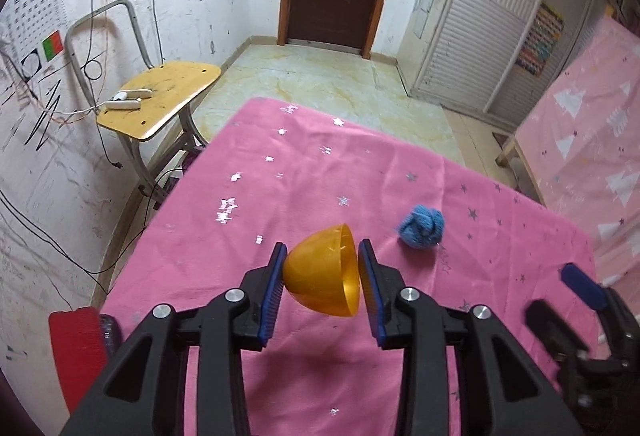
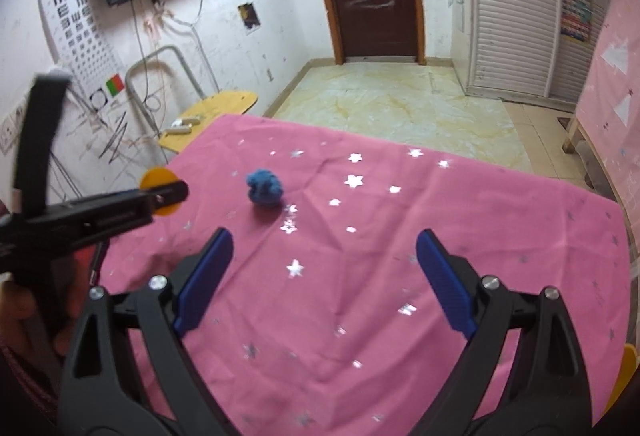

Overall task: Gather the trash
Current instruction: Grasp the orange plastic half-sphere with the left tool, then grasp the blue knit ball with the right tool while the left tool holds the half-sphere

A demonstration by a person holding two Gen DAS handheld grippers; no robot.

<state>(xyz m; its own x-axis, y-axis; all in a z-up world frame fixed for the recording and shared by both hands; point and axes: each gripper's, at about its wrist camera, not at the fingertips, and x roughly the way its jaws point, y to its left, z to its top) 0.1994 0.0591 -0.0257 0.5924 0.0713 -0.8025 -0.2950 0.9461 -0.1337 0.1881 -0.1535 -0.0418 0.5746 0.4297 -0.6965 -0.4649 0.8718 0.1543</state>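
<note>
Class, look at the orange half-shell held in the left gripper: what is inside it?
The orange half-shell sits sideways between the left gripper's pads. Its opening faces right, seen nearly edge-on, so the inside is hidden. Only pink tablecloth lies beneath it.

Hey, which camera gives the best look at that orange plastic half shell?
The left wrist view. There the orange half shell sits large and sharp between the left gripper pads, its dome and rim both clear. The right wrist view shows only a small orange sliver, mostly hidden behind the left gripper's finger.
</note>
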